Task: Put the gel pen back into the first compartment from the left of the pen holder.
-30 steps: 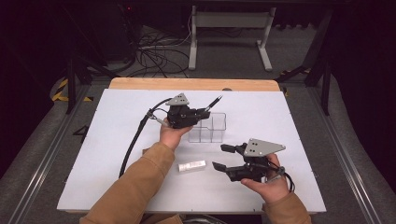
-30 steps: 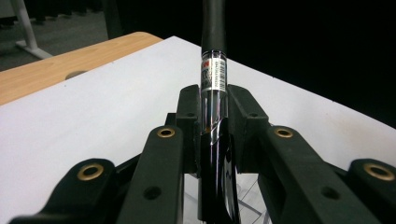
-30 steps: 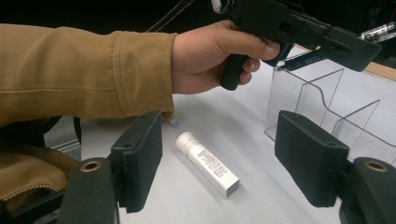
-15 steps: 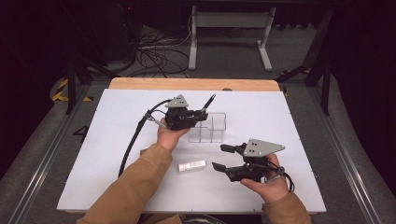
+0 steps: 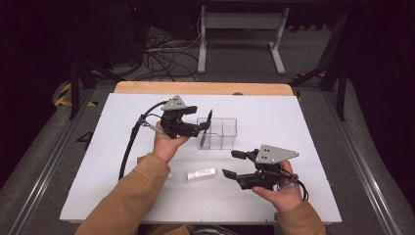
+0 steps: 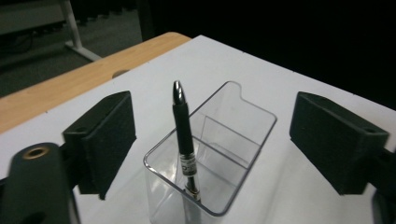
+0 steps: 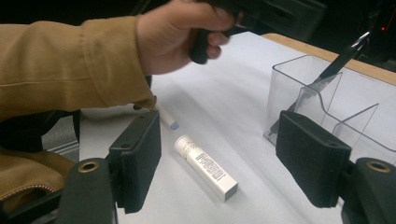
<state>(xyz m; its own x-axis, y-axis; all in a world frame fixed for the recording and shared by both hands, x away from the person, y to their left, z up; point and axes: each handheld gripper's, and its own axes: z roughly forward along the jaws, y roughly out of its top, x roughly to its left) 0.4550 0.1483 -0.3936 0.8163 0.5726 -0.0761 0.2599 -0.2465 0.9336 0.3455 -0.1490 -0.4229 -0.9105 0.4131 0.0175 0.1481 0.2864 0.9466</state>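
Note:
A black pen [image 6: 183, 135] stands tilted in the end compartment of a clear divided container [image 6: 243, 135], its tip on the floor. My left gripper [image 6: 222, 140] has just been opening; its jaws stand wide on either side of the pen without touching it. From above, the left gripper [image 5: 201, 128] sits at the container's [image 5: 222, 133] left end, beside the pen [image 5: 204, 129]. My right gripper [image 5: 231, 163] hovers open at the front right. A white tube [image 7: 205, 165] lies on the table between and beyond its jaws.
The white table top [image 5: 303, 127] ends in a wooden strip [image 5: 205, 88] at the far edge. A small white pen-like stick [image 7: 166, 119] lies by the left sleeve. The container's other compartments [image 7: 364, 126] hold nothing. Cables and a stand's legs lie on the floor beyond.
The left gripper's jaws have opened and let go of the pen, which now leans in the container by itself. The left hand has drawn back a little. The right hand has kept still.

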